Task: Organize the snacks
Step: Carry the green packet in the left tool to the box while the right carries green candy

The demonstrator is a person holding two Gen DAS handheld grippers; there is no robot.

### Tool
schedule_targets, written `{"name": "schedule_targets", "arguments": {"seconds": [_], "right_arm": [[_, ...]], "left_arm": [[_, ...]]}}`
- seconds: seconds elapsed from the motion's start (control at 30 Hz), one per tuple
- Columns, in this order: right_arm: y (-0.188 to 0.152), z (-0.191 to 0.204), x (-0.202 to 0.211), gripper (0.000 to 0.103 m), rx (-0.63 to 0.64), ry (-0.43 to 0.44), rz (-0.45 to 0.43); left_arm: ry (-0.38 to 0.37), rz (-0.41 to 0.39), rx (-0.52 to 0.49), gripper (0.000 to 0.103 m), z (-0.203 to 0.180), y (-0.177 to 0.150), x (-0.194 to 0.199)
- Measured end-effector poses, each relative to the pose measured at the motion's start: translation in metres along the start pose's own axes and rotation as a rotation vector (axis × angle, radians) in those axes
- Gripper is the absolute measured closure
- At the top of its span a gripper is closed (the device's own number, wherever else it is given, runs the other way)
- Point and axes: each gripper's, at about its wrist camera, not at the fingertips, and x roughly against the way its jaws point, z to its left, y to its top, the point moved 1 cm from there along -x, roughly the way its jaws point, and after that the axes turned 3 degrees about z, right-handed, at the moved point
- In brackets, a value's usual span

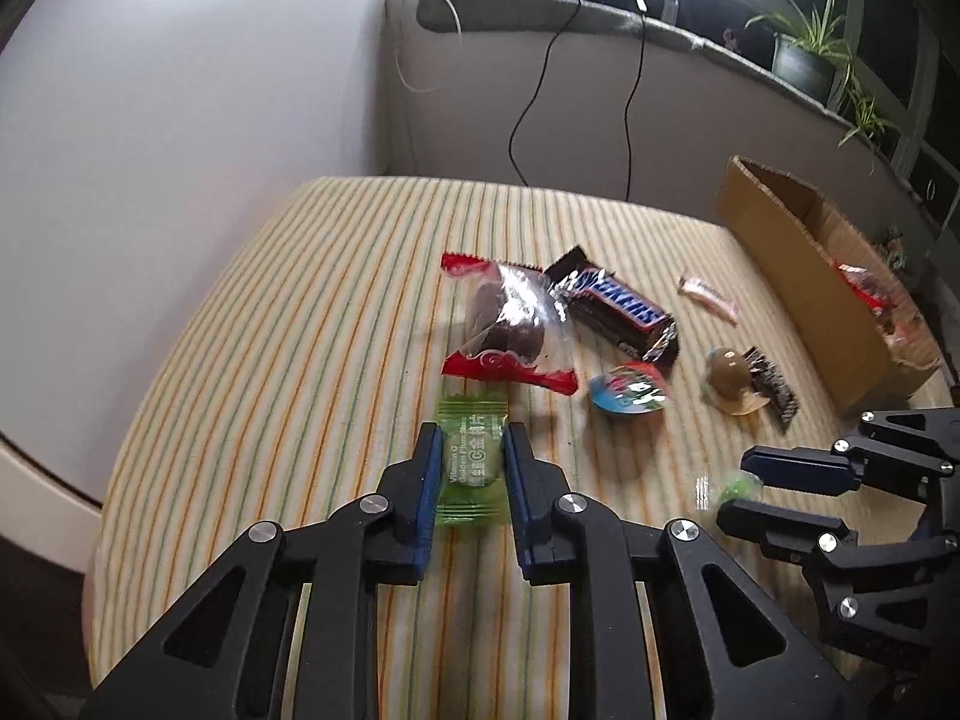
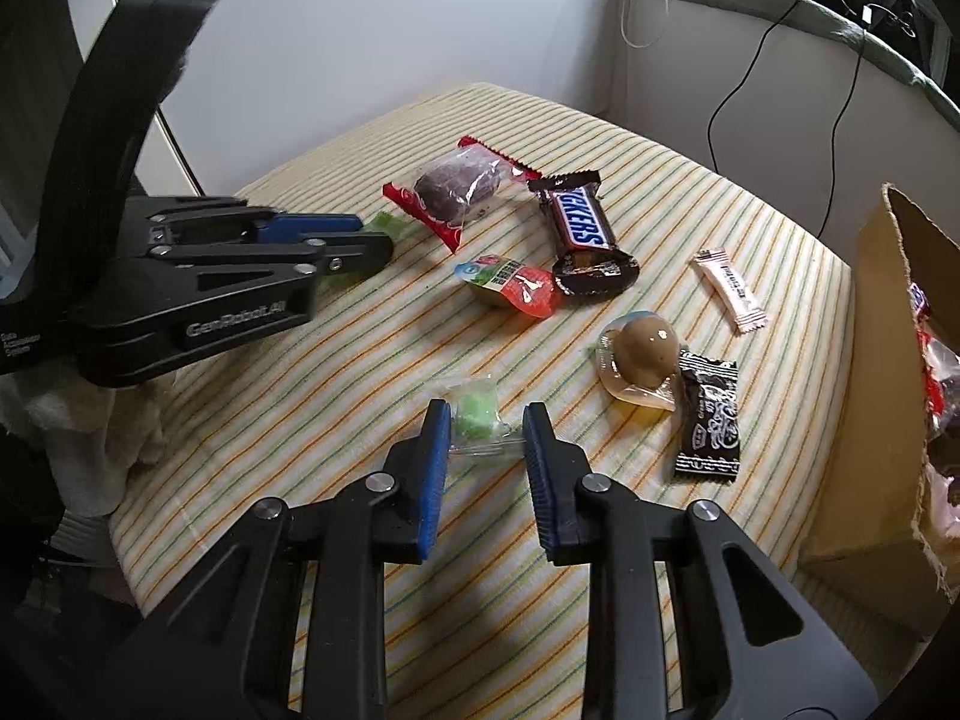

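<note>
My left gripper point(image 1: 472, 432) is shut on a green candy packet point(image 1: 471, 468) that lies on the striped cloth point(image 1: 300, 330). From the right wrist view the left gripper point(image 2: 372, 240) sits at the left with a corner of that packet point(image 2: 387, 225) showing. My right gripper point(image 2: 487, 414) is shut on a small green candy in clear wrap point(image 2: 477, 420), its pads against the candy and the wrapper tail. In the left wrist view the right gripper point(image 1: 735, 489) comes in from the right. A cardboard box point(image 2: 864, 360) with several snacks inside stands at the right.
Loose on the cloth: a Snickers bar point(image 2: 579, 222), a clear red-ended cake packet point(image 2: 456, 189), a colourful jelly cup point(image 2: 510, 285), a brown egg in plastic point(image 2: 645, 354), a black sachet point(image 2: 711, 420), a pale stick point(image 2: 729, 288). Black cables point(image 1: 528, 108) hang behind.
</note>
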Motion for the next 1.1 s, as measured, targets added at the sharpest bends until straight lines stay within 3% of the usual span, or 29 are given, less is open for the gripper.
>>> {"name": "schedule_targets", "arguments": {"seconds": [0.2,0.43,0.73,1.1], "right_arm": [[-0.002,-0.003,0.027,0.077,-0.014,0.006,-0.051],[-0.006,-0.020,0.068,0.077,-0.055,-0.015,-0.126],[-0.022,-0.086,0.117,0.077,-0.174,-0.106,-0.190],[-0.047,-0.149,0.148,0.077,-0.280,-0.208,-0.217]], "left_arm": [[-0.033,-0.044,0.004,0.084,-0.009,0.006,0.021],[-0.093,-0.084,-0.031,0.084,-0.045,0.023,0.031],[-0.199,-0.110,-0.118,0.084,-0.109,0.044,0.030],[-0.298,-0.118,-0.206,0.084,-0.180,0.059,0.026]]}}
